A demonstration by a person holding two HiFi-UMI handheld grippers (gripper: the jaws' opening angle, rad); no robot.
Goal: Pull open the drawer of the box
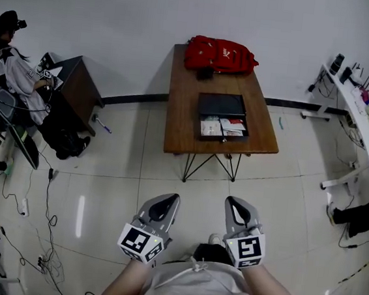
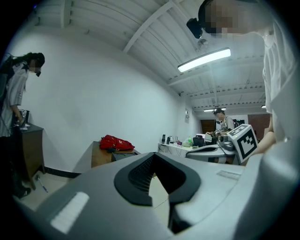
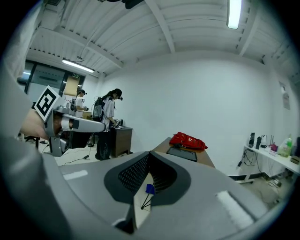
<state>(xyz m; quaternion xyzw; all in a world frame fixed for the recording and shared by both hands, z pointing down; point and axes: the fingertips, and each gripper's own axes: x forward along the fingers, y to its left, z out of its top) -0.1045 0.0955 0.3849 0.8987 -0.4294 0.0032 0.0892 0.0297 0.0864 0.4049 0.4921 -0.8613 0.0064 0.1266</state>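
Far up-frame at centre, the box [image 1: 222, 105] presents its drawer [image 1: 223, 129] downward, almost straight above the right gripper [image 1: 235, 202], with the left gripper [image 1: 170, 199] further aside; both are closed tight and empty.

The counter [image 1: 182, 120] is brown wood, smooth with a soft sheen, on thin dark metal legs [image 1: 199, 167]. The box [image 1: 222, 105] looks black and matt; in its drawer [image 1: 223, 128] lie what seem paper cards. The backpack [image 1: 220, 54] is red cloth. The floor [image 1: 114, 188] is pale glossy tile. The left tool [image 1: 165, 204] and right tool [image 1: 237, 208] are matt grey plastic with ribbed black pads [image 3: 133, 174].
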